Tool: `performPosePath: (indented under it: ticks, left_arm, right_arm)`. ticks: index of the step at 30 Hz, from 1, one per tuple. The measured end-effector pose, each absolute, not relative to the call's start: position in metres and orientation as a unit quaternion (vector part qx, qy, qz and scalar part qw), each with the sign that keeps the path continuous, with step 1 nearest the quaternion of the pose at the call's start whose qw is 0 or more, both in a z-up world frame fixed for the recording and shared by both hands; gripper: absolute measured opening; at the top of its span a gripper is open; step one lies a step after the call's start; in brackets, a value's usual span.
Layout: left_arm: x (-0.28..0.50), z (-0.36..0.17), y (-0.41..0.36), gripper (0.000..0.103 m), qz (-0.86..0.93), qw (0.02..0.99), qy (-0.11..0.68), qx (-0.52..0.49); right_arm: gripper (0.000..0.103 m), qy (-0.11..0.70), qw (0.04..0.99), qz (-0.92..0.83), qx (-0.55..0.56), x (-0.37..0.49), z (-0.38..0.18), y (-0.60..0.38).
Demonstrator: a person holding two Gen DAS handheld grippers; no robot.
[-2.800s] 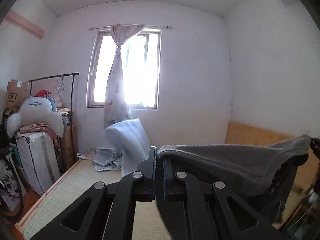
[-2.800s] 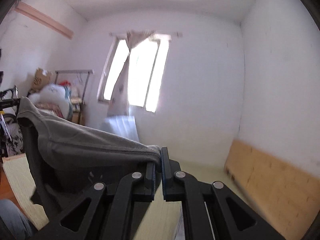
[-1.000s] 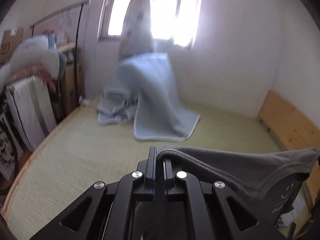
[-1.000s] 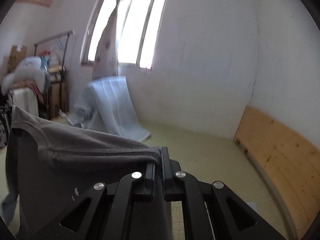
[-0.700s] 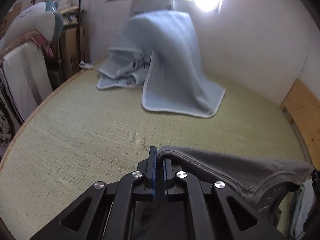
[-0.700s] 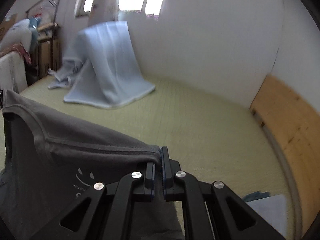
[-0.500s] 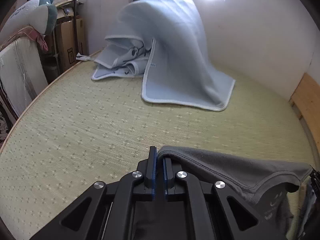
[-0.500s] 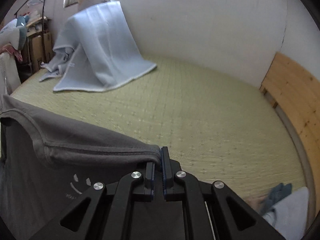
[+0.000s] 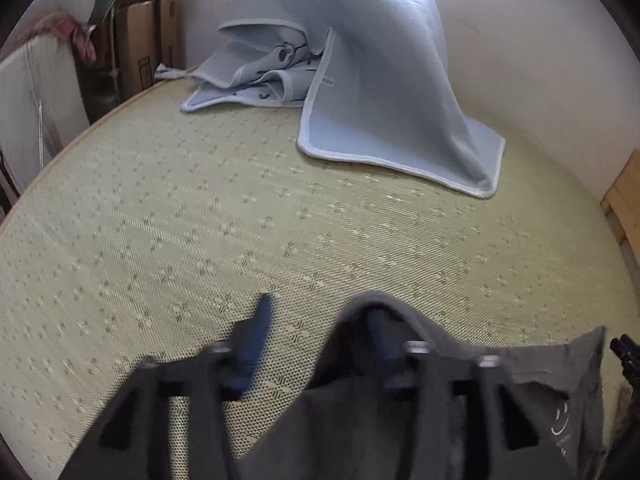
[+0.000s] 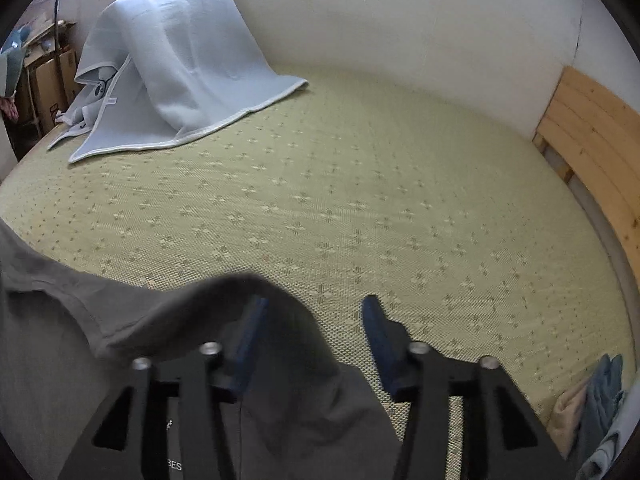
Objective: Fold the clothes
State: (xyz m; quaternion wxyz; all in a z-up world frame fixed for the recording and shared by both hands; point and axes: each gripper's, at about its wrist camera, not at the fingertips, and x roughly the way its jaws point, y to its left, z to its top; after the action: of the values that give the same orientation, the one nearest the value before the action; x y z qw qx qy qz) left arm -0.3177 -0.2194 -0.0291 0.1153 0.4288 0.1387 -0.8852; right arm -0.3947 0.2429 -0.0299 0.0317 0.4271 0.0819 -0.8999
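With both sets of jaws spread wide, neither tool grips anything. Grey shirt [image 9: 532, 400] hangs draped over the left gripper's [image 9: 320, 320] right finger and the right gripper's [image 10: 312, 312] left finger [image 10: 248, 332], low over the green mat [image 10: 360, 208]. Blue blanket [image 9: 372, 80] heaped by the far wall.

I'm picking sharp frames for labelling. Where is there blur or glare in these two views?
Left wrist: the gripper and shirt edge are motion-smeared, the mat slightly soft, window glare at the top. Right wrist: sharper, only the gripper slightly blurred; both bend straight lines.
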Motion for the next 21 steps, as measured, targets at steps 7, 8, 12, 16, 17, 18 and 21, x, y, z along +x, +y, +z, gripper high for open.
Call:
performPosePath:
  ticks: [7, 8, 12, 16, 17, 18, 21]
  left_arm:
    - [-0.234, -0.015, -0.240, 0.088, -0.885, 0.096, 0.230, 0.393]
    - [-0.215, -0.011, -0.238, 0.088, -0.887, 0.084, 0.237, 0.387]
    - [-0.128, -0.001, -0.212, 0.090, -0.887, 0.037, 0.257, 0.381]
    - [-0.068, -0.007, -0.168, 0.090, -0.888, -0.014, 0.246, 0.389]
    - [-0.060, -0.009, -0.156, 0.090, -0.891, -0.030, 0.239, 0.386]
    - [-0.055, -0.013, -0.144, 0.090, -0.893, -0.044, 0.231, 0.384]
    - [-0.057, -0.025, -0.117, 0.090, -0.893, -0.077, 0.207, 0.393]
  right_arm:
    - [0.068, 0.025, 0.056, -0.888, 0.455, -0.370, -0.021, 0.249]
    - [0.068, -0.006, 0.075, -0.887, 0.456, -0.364, -0.019, 0.249]
    - [0.068, -0.137, 0.137, -0.869, 0.455, -0.350, -0.015, 0.247]
    - [0.065, -0.239, 0.159, -0.827, 0.483, -0.361, -0.028, 0.233]
    - [0.062, -0.246, 0.156, -0.821, 0.492, -0.365, -0.032, 0.226]
    - [0.061, -0.252, 0.152, -0.814, 0.501, -0.368, -0.037, 0.219]
    - [0.057, -0.264, 0.132, -0.794, 0.532, -0.377, -0.051, 0.202]
